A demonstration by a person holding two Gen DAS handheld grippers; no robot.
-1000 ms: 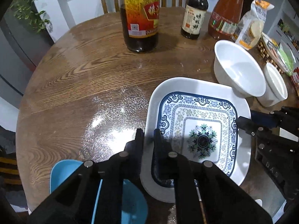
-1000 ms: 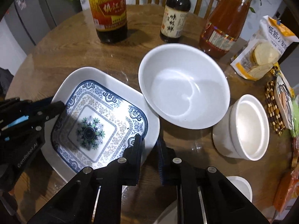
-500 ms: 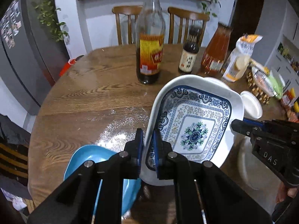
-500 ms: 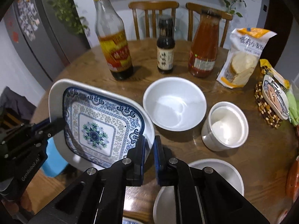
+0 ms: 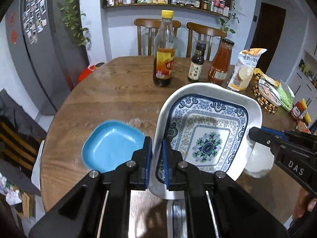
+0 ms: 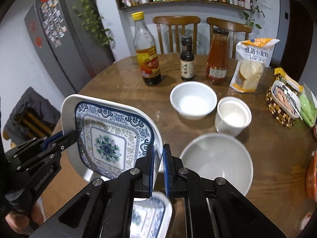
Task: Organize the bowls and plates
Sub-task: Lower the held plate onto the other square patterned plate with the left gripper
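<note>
A square white plate with a blue and green pattern (image 5: 206, 136) is held up above the round wooden table, tilted. My left gripper (image 5: 157, 154) is shut on its left rim. My right gripper (image 6: 158, 162) is shut on its right rim (image 6: 111, 136). A blue square plate (image 5: 113, 144) lies on the table to the left. A second patterned plate (image 6: 150, 214) lies below my right gripper. Two white bowls (image 6: 193, 99) (image 6: 217, 158) and a white cup (image 6: 232, 116) stand on the right.
Three sauce bottles (image 5: 164, 59) (image 5: 197, 61) (image 5: 221, 63) stand at the back of the table (image 5: 118, 93). A flour bag (image 6: 251, 67) and a basket of packets (image 6: 285, 101) are at the right. Two chairs stand behind the table.
Both grippers have lifted the patterned plate off the table and raised it, tilting it. The blue plate and a second patterned plate below have come into view.
</note>
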